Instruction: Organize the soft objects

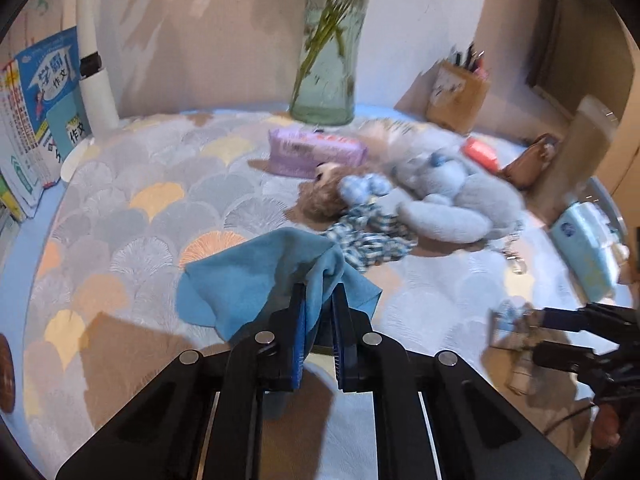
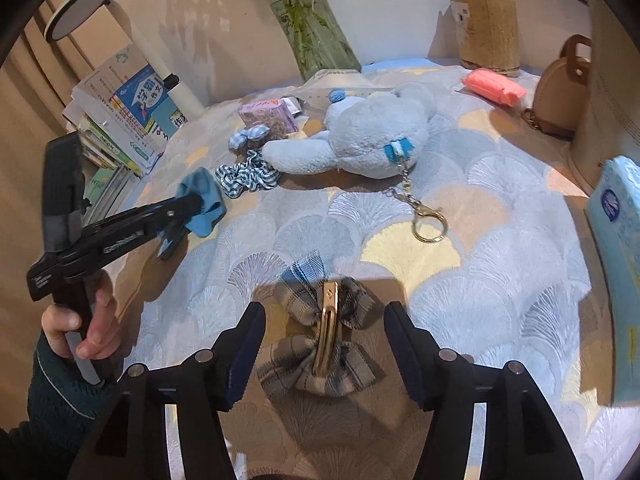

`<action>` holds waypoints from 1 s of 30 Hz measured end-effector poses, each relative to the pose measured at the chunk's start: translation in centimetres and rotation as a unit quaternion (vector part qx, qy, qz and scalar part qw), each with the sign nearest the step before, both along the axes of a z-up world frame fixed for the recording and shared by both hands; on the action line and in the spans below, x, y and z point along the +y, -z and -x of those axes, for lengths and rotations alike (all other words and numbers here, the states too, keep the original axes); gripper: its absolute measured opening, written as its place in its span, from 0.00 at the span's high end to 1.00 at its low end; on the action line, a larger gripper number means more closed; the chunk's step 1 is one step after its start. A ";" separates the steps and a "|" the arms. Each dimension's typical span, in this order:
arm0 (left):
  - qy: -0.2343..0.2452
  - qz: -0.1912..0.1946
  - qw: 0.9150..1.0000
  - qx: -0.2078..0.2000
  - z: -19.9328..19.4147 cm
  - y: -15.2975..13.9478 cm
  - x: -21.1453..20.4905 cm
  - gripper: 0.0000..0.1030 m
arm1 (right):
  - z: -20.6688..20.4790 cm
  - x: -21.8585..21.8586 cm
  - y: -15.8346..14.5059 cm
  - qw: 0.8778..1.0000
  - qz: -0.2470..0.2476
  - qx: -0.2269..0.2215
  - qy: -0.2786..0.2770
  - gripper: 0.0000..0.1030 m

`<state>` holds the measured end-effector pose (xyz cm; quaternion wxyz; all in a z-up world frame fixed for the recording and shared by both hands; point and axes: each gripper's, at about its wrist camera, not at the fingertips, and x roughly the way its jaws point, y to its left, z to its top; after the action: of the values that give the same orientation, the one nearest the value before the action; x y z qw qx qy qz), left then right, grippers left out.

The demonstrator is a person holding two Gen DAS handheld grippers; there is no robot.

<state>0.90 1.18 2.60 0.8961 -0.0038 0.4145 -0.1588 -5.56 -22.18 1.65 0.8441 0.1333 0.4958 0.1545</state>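
My left gripper (image 1: 320, 300) is shut on a fold of a blue cloth (image 1: 248, 280), which hangs from the pads over the patterned tablecloth (image 1: 132, 220). The right wrist view shows the same cloth (image 2: 202, 200) bunched at that gripper's tips. My right gripper (image 2: 324, 316) stands open, its pads either side of a plaid bow hair clip (image 2: 316, 372) without touching it. A light blue plush (image 2: 360, 136) with a key ring (image 2: 428, 224) lies further back. Beside it is a gingham scrunchie (image 2: 248, 176).
A glass vase (image 1: 324, 80), a purple tissue pack (image 1: 312, 152) and a pink pack (image 2: 494, 86) sit at the back. Books (image 1: 36, 120) line the left edge. At the right are a pen holder (image 2: 486, 32), a brown bag (image 2: 560, 92) and a blue tissue pack (image 2: 620, 240).
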 end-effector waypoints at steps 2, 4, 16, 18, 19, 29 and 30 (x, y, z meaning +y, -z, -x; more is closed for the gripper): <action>0.006 0.017 1.000 -0.013 1.1 -1.0 0.1 0.92 | 0.5 -0.3 -0.2 1.000 -0.001 -0.003 0.005 0.42; 0.010 0.026 0.999 -0.021 1.6 -1.7 -0.1 0.92 | 1.0 -0.6 -0.5 1.000 0.001 -0.006 0.009 0.42; -0.032 0.045 0.998 0.034 1.6 -0.4 2.1 0.35 | 0.7 1.2 -0.1 0.999 0.046 -0.001 0.015 0.42; -0.047 0.046 0.997 0.042 0.9 0.4 2.5 0.21 | 0.6 2.2 -0.1 0.997 0.078 -0.007 0.009 0.42; -0.059 0.042 0.996 0.046 0.4 0.8 2.5 0.21 | 0.5 2.6 0.0 0.996 0.089 -0.010 0.006 0.42; -0.016 -0.016 0.999 0.049 -2.9 2.7 -1.5 0.43 | 0.2 2.9 0.4 0.996 0.090 -0.024 0.010 0.41; -0.025 -0.035 0.998 0.041 -2.9 2.7 -1.6 0.63 | 0.3 3.0 0.4 0.995 0.092 -0.025 0.010 0.41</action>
<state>3.79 -0.41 -0.11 0.8818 0.0103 0.4556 -0.1216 -5.82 -19.23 1.29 0.8664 0.0560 0.4855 0.1026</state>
